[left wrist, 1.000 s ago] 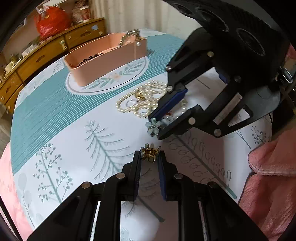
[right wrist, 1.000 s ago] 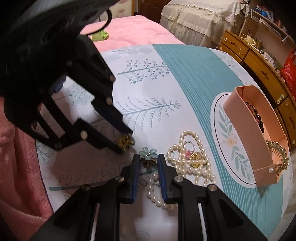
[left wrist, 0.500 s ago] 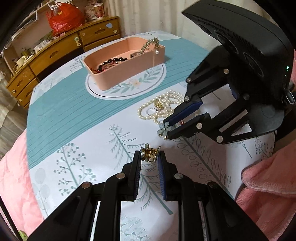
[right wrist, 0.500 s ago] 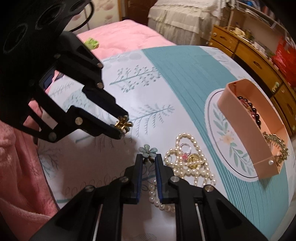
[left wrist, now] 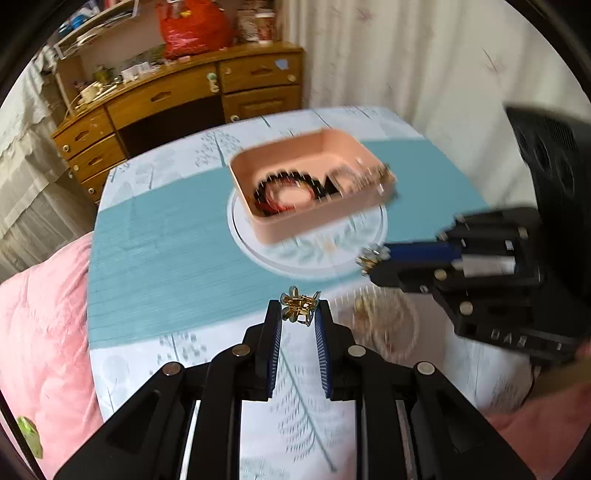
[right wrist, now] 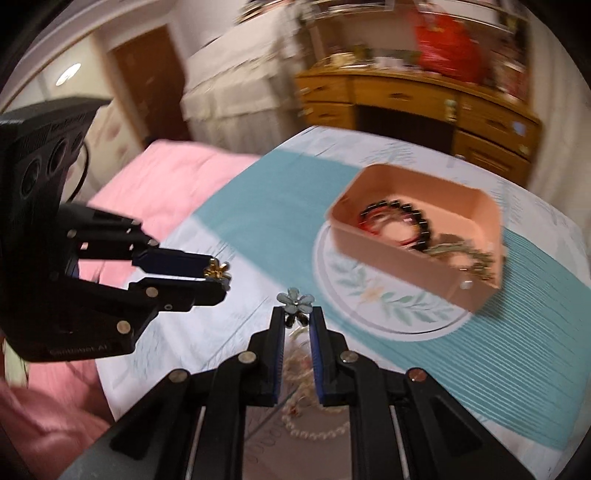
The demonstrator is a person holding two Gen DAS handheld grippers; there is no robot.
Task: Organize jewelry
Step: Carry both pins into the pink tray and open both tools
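My left gripper (left wrist: pixel 298 308) is shut on a gold flower clip (left wrist: pixel 300 304) and holds it above the table. It also shows in the right wrist view (right wrist: pixel 218 275) at the left. My right gripper (right wrist: pixel 297 314) is shut on a pale blue flower clip (right wrist: pixel 295 301) and holds it in the air; it shows in the left wrist view (left wrist: pixel 371 260) at the right. A pink box (left wrist: pixel 314 225) (right wrist: pixel 406 280) stands ahead on the table with dark bead bracelets (left wrist: pixel 280 192) inside and a gold chain (right wrist: pixel 465 254) over its end. A pearl necklace (right wrist: pixel 314 432) lies below my right gripper.
The round table (left wrist: pixel 166 258) has a teal and white cloth. A pink quilt (left wrist: pixel 40 317) lies at the left. A wooden dresser (left wrist: pixel 166 99) stands behind the table, with a red bag (left wrist: pixel 195 27) on top.
Both grippers have risen from the table with their clips and now point toward the pink box, which looks closer and more central. The views are blurred by the motion.
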